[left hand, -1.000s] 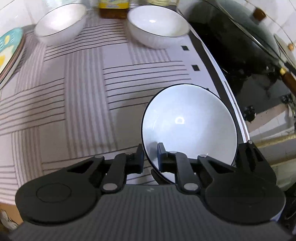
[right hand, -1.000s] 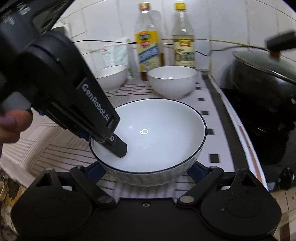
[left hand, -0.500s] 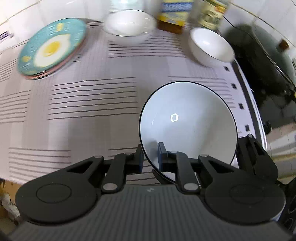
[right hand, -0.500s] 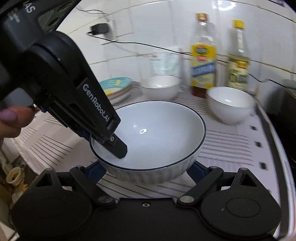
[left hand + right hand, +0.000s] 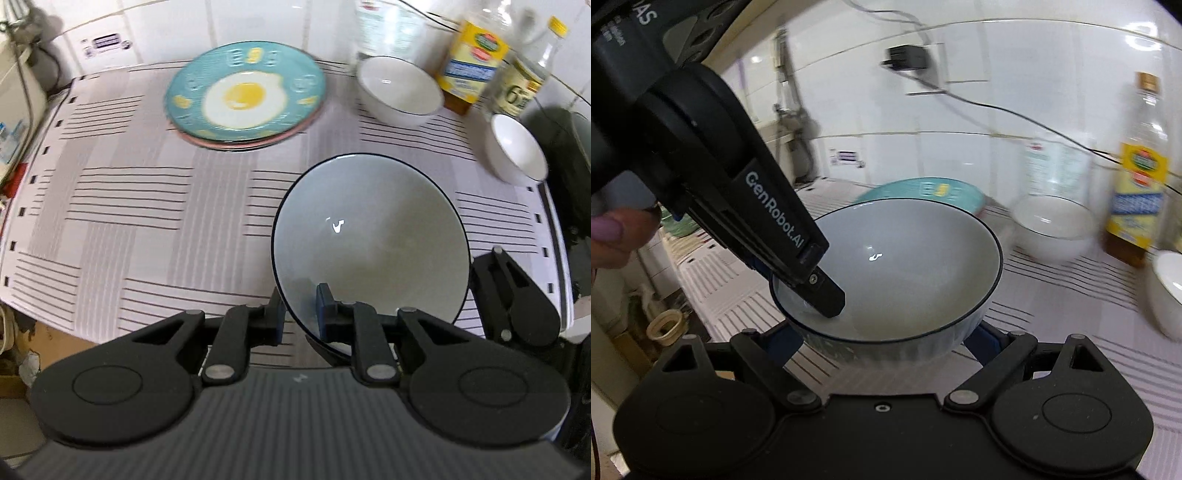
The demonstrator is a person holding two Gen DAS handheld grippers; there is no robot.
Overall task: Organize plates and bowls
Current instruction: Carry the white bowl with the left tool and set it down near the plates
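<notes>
A large white bowl with a dark rim [image 5: 369, 236] hangs above the striped counter cloth [image 5: 129, 192]. My left gripper [image 5: 299, 306] pinches its near rim, one pad inside and one outside; the jaws are starting to open, pads still on the rim. The right wrist view shows the same bowl [image 5: 916, 266] with my right gripper [image 5: 886, 343] spread wide and clamped on its ribbed sides. Behind stands a teal fried-egg plate [image 5: 243, 96] on a pink plate. Two smaller white bowls [image 5: 399, 88] [image 5: 515, 151] sit at the back right.
Two bottles [image 5: 472, 62] [image 5: 524, 85] and a clear jar [image 5: 388, 29] line the tiled wall. A dark wok [image 5: 569, 166] stands beyond the cloth's right edge. The counter's front edge drops off at lower left [image 5: 55, 325]. A person's hand [image 5: 613, 236] holds the left gripper.
Both grippers have carried the bowl leftward along the counter and a little higher. The wok has slid out to the right, and the plate stack has come into view.
</notes>
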